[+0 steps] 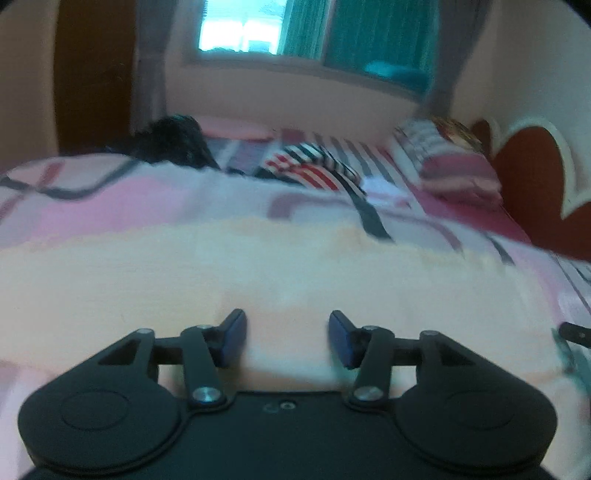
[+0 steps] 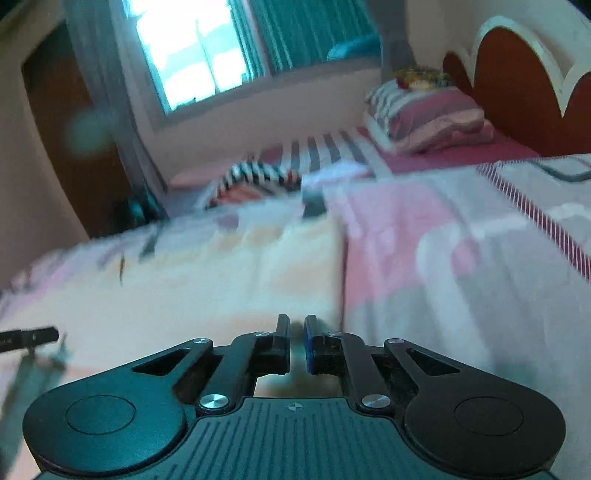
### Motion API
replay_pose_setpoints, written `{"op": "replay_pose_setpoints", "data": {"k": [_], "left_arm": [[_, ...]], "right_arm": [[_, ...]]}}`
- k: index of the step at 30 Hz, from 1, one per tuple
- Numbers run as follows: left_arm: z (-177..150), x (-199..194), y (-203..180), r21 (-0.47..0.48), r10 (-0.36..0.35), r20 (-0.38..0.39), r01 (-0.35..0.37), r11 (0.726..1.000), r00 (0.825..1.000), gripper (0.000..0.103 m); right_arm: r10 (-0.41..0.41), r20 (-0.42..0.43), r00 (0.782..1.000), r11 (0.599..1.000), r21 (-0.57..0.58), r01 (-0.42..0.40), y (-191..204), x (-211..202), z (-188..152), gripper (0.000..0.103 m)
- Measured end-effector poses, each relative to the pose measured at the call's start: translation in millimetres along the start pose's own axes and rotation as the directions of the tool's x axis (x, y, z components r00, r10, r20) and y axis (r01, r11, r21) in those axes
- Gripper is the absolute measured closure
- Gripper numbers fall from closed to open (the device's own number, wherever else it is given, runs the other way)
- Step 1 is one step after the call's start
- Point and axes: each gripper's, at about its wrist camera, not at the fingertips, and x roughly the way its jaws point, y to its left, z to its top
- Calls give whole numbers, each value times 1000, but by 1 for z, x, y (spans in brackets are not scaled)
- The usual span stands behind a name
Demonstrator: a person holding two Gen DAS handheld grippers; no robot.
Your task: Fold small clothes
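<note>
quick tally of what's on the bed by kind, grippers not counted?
Pale cloth, spread in front: 1
Striped garment, farther back: 1
Pillow by the headboard: 1
Dark bundle, too blurred to name: 1
Total: 4

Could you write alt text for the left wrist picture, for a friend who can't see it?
The left tongs hang open, nothing between them, just above a pale peach cloth spread on a pink patterned bed. Farther back lie a striped garment and a pillow, below a window with teal curtains.
</note>
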Motion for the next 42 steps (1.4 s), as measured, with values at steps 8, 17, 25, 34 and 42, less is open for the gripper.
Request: {"op": "replay_pose_setpoints", "data": {"k": [8, 17, 25, 34, 42], "left_arm": [[3, 42, -65, 162, -32, -50, 40, 986, 998, 52], [1, 37, -13, 105, -8, -18, 10, 994, 1000, 51], [6, 42, -23, 133, 28, -36, -23, 991, 999, 50], [-13, -4, -29, 197, 10, 71, -24, 980, 997, 48], [-24, -10, -36, 204, 36, 28, -41, 978, 999, 48]], "right_arm": [[124, -85, 989, 982, -130, -134, 64, 65, 25, 94], [-61, -51, 997, 998, -23, 60, -26, 83, 44, 99], [-88, -68, 994, 995, -50, 85, -26, 96, 62, 99], [-52, -105, 993, 998, -48, 48, -24, 38, 25, 99], [-24, -67, 997, 1000, -16, 23, -10, -5, 2, 99]]}}
